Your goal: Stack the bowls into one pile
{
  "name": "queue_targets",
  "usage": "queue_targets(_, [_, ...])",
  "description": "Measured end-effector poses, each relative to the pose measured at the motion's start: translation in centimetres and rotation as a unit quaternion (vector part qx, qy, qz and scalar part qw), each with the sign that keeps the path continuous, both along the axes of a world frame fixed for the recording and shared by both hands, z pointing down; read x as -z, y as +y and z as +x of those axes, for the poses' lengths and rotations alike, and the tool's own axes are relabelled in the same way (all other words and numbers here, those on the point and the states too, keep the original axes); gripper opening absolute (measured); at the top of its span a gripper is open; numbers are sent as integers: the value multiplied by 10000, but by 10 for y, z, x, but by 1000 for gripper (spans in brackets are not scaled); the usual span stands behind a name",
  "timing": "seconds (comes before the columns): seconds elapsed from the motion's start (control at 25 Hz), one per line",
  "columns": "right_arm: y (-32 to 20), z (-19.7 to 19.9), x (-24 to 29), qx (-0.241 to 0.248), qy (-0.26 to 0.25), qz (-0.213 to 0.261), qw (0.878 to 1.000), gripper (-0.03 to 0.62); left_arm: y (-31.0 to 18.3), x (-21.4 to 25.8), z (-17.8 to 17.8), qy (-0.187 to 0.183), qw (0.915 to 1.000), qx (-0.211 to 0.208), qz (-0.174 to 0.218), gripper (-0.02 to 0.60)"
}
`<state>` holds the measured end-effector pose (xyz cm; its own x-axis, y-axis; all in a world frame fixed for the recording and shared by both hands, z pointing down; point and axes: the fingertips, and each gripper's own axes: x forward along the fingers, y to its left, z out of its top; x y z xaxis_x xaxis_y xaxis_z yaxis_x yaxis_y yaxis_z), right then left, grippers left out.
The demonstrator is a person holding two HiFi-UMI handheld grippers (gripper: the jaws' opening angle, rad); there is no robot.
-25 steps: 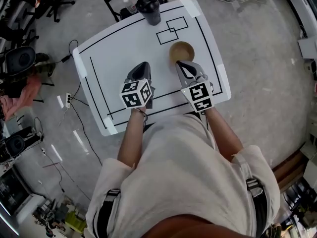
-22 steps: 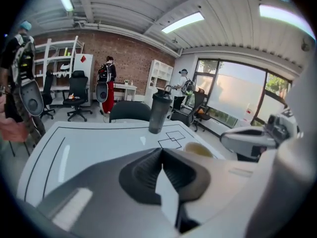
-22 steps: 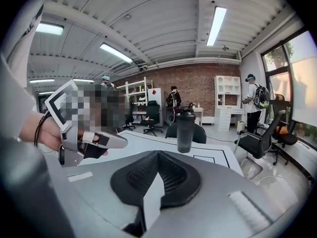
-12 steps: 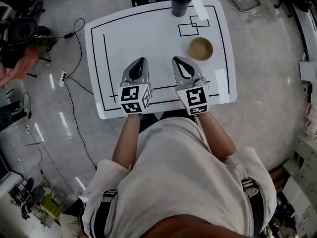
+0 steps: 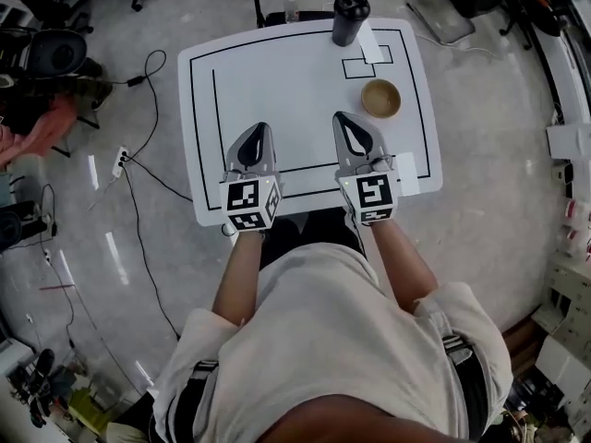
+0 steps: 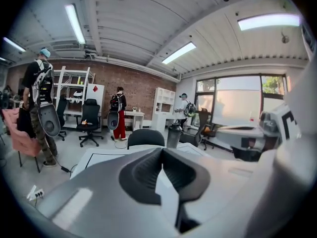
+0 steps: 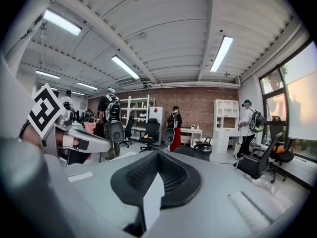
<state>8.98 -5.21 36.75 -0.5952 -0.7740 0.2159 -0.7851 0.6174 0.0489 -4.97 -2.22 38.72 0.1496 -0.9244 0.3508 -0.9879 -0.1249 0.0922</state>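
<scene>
Right gripper (image 5: 344, 120) and left gripper (image 5: 260, 129) now back from round tan bowl (image 5: 380, 98), fingers pressed together.

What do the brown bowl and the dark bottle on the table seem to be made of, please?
The round tan-brown bowl looks like wood or wood-toned plastic, matte: even warm colour, no glare. The dark cylindrical bottle is probably plastic, given its moulded lid; too small to confirm.

Source: long white ceiling strip lights (image 7: 128, 67); a large bright window (image 6: 233, 105).
Level: bright, evenly lit.
Glare: streaks are reflected on the polished grey floor (image 5: 111, 247).
Edges: strongly bent by fisheye, corners blackened.
Focus: the left gripper (image 6: 162, 150) is rendered soft up close.
</scene>
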Motion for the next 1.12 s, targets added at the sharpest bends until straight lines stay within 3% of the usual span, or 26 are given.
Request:
queue_targets(0.2, [20,6,24,-416,-134,213,9988,-2,11,27,-1,-195,9988,-425,132,3])
queue_targets(0.4, [35,30,39,-296,-144,338,9989,-2,23,45,33,76,9989,-49,461,3])
queue_targets(0.52, [47,46,42,-186,-272,282,9991,-2,41,39,54,172,9989,132,414,2])
queue_targets(0.68, [47,68,52,-100,-338,396,9986,-2,41,44,76,83,9982,243,534,2])
queue_targets(0.92, [56,86,52,-93,-329,324,9989,-2,47,55,101,-1,9981,160,603,2])
queue_targets(1.12, [66,79,53,-76,-284,322,9991,-2,55,57,101,-4,9982,98,584,2])
